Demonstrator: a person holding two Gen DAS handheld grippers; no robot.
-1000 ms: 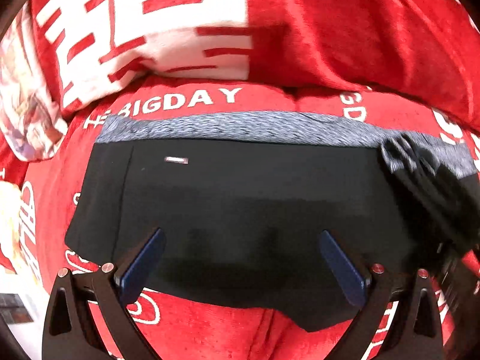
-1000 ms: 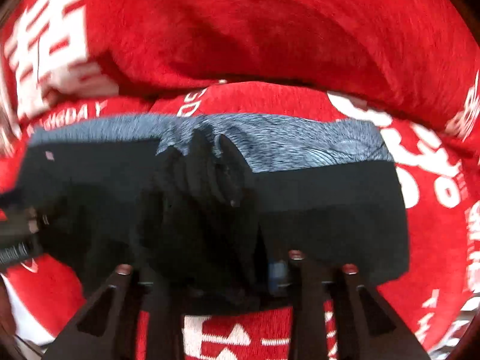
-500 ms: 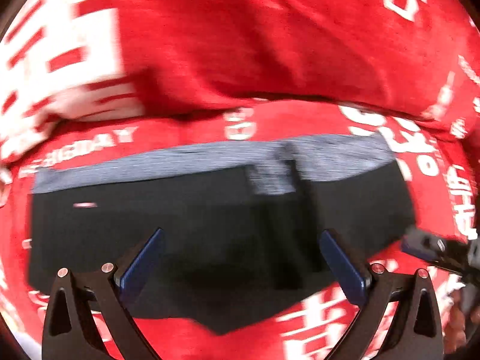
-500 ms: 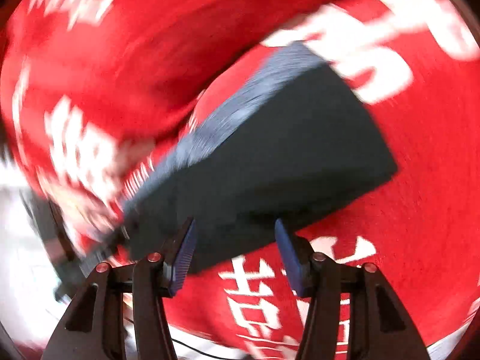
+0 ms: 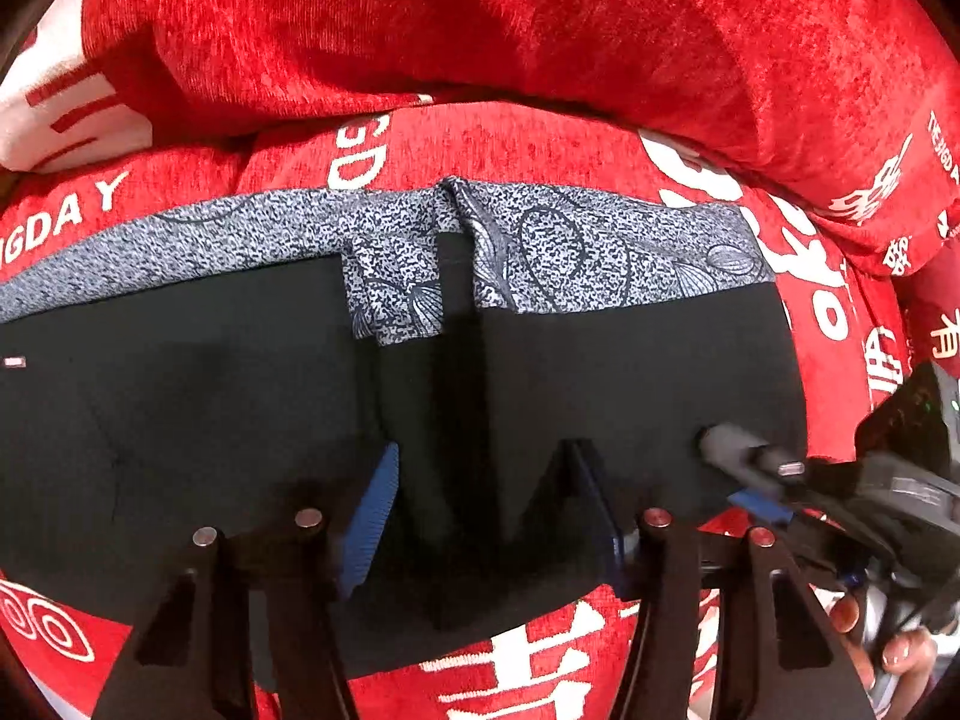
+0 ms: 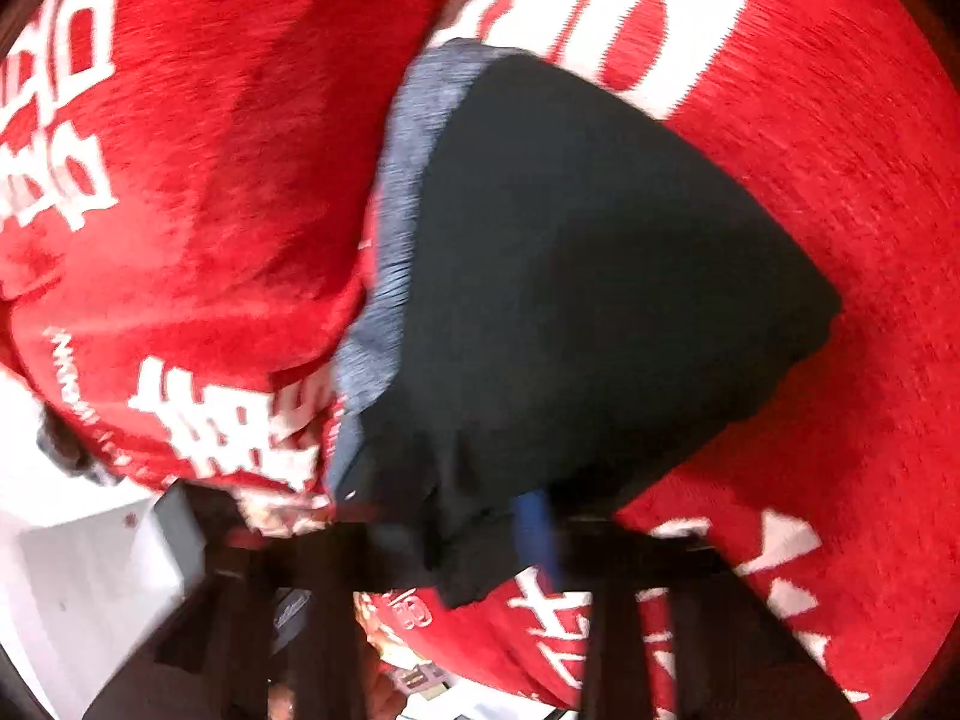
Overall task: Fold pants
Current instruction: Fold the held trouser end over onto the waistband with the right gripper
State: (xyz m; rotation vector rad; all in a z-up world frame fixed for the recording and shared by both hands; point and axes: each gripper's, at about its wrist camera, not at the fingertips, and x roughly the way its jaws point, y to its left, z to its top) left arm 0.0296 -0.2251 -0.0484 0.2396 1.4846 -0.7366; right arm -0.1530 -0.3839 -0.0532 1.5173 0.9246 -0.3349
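Left tongs [image 5: 486,516] parted over black pants [image 5: 630,384].

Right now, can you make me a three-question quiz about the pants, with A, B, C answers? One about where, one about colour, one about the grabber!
1. Where do the pants lie?
A. In a basket
B. On the red blanket with white letters
C. On a wooden floor

2. What colour is the waistband?
A. Speckled grey with a pattern
B. Yellow
C. Green

3. How is the left gripper?
A. Shut on the waistband
B. Out of view
C. Open, over the black cloth

Answers:
1 B: red cloth with white lettering shows all around the pants.
2 A: the band along the far edge is grey and patterned, above the black cloth.
3 C: its two blue-padded fingers stand apart, with black cloth showing between them.
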